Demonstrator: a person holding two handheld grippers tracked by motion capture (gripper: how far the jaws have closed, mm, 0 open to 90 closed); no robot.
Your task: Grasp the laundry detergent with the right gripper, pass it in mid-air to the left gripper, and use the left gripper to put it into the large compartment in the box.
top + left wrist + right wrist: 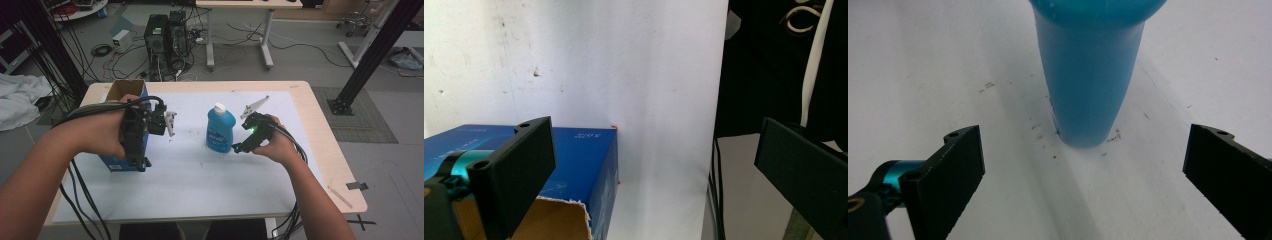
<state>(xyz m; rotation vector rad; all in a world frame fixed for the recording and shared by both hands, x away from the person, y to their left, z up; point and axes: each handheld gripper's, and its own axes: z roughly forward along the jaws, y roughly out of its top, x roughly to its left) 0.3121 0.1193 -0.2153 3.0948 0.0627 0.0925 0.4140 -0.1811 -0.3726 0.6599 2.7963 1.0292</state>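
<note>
Nearest the bottom of the high view, both forearms are coming in. The left gripper [150,122] is hovering over the open blue cardboard box [122,125] at centre left, jaws spread wide, nothing between them. The right gripper [245,142] is sitting just right of the blue bottle [220,129], jaws gaping too, not touching it. Bottle's standing upright mid-frame on the white table sheet [200,180].

High view: above the person's side, looking forward and down on the table [300,100].
Right gripper view: close, low — shares the blue bottle [1088,75].
</note>
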